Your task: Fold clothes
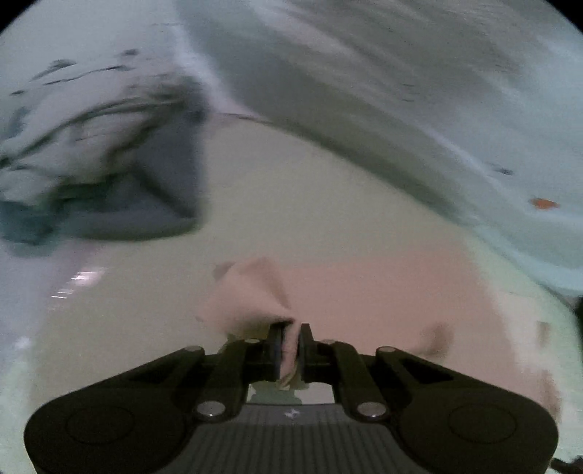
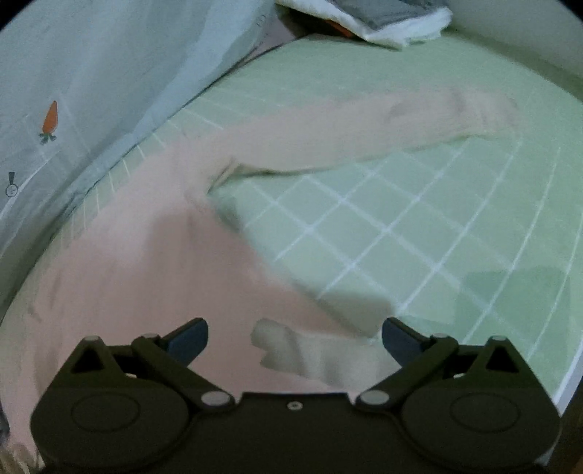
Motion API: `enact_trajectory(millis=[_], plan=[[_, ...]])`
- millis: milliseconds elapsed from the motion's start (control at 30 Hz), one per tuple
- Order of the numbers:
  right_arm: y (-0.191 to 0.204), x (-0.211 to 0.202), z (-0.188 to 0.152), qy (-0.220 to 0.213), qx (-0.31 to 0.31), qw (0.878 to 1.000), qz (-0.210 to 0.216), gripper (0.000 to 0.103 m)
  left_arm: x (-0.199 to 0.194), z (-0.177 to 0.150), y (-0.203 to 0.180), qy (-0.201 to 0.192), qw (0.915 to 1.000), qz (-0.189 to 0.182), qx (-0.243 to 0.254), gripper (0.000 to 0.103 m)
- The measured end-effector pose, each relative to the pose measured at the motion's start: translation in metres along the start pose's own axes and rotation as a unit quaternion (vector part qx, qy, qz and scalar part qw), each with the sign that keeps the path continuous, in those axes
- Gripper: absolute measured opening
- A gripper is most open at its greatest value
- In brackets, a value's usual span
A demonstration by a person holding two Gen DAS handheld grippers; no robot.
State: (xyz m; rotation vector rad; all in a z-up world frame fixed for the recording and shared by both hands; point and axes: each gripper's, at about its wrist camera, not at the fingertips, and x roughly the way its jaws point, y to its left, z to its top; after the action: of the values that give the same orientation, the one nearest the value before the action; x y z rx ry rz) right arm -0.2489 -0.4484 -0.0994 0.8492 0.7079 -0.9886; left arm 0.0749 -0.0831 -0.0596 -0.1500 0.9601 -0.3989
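Observation:
A pale pink long-sleeved garment (image 2: pixel 145 255) lies spread on a green checked bed sheet (image 2: pixel 419 226), one sleeve (image 2: pixel 346 127) stretched toward the far right. My right gripper (image 2: pixel 295 337) is open, its jaws wide apart just above the garment's near edge, holding nothing. My left gripper (image 1: pixel 290 348) is shut on a pinch of the pink garment (image 1: pixel 251 295), which bunches up just ahead of the jaws. The left wrist view is blurred by motion.
A light blue quilt (image 2: pixel 73 91) with a carrot print borders the sheet on the left and also shows in the left wrist view (image 1: pixel 473 120). A white and grey pile of clothes (image 2: pixel 382 18) lies at the far end. A dark rumpled cloth (image 1: pixel 109 175) lies at left.

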Motion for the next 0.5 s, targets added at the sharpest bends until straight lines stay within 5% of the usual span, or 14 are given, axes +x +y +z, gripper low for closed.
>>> enact_trajectory(millis=[167,233,300,500], plan=[[-0.038,-0.002,0.022,0.011,0.02,1.0,0.02,0.103,0.003,-0.025,-0.114,0.042,0.9872,-0.141,0.063,0.008],[-0.053,-0.004,0.032,0.008,0.023,0.999,0.023,0.103,0.004,-0.042,-0.157,0.048,0.9801,-0.169,0.092,0.02],[-0.063,-0.004,0.042,0.004,0.012,1.0,0.017,0.103,0.009,-0.056,-0.185,0.054,0.9789,-0.167,0.105,0.051],[-0.042,0.001,0.05,-0.01,-0.07,0.998,-0.003,0.103,0.025,-0.078,-0.177,0.064,0.9948,-0.028,0.074,0.079]])
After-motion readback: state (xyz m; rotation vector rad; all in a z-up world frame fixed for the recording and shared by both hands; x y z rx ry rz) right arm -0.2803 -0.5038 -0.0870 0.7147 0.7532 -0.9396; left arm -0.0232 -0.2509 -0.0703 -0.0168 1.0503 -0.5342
